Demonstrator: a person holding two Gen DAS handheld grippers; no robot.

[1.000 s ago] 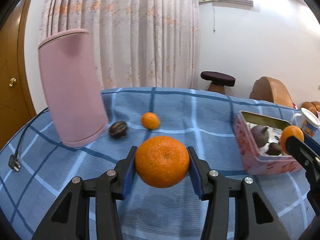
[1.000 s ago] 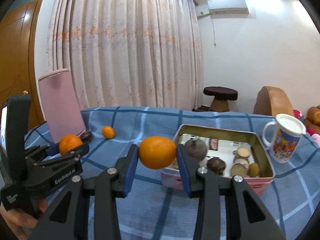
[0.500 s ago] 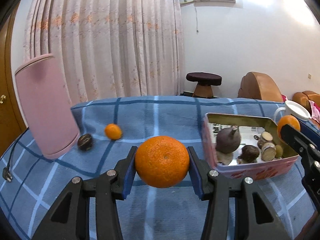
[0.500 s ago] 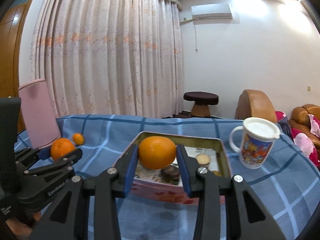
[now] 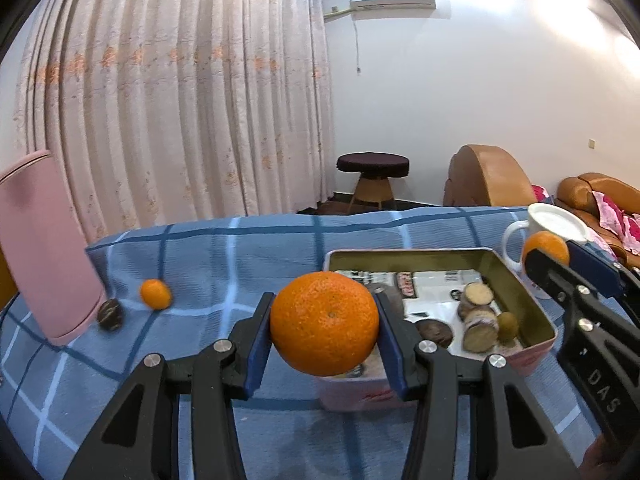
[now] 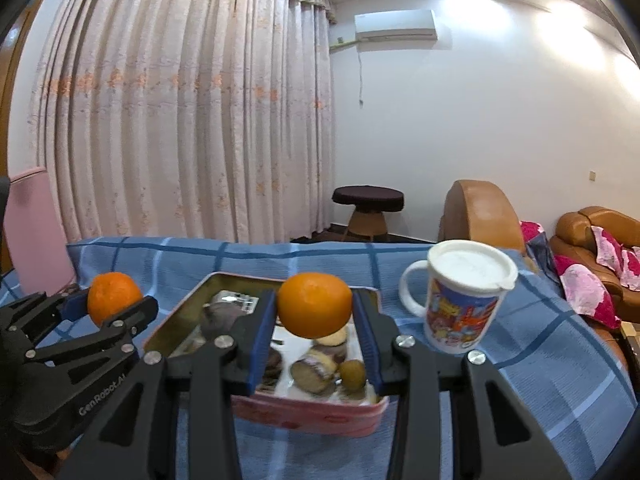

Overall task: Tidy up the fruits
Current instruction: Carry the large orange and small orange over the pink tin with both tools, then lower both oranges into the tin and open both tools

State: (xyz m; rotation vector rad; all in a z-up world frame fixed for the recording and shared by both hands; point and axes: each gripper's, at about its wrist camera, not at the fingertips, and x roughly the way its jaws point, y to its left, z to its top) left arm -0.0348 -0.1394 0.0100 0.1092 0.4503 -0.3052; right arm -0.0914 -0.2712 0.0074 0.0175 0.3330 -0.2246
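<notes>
My left gripper (image 5: 324, 326) is shut on a large orange (image 5: 325, 322), held in the air at the near left edge of the pink tin box (image 5: 536, 316). Over that tin (image 6: 180, 308), my right gripper (image 6: 315, 312) is shut on a smaller orange (image 6: 315, 304). The tin holds a dark round fruit (image 6: 224, 316), several brown cut pieces (image 5: 478, 330) and a small green-brown fruit (image 6: 353, 374). On the blue checked cloth at the left lie a small orange (image 5: 155, 294) and a dark round fruit (image 5: 111, 314). Each gripper shows in the other's view, the left (image 6: 114, 300) and the right (image 5: 548, 250).
A tall pink container (image 5: 44, 248) stands at the table's left edge. A white lidded mug (image 6: 464, 296) with a colourful print stands right of the tin. Behind the table are curtains, a dark stool (image 5: 373, 176) and brown armchairs (image 5: 486, 176).
Both grippers have carried their oranges to the right, toward the tin. The right one now hangs over the tin; the left one has reached its near left edge. Both grips are unchanged.
</notes>
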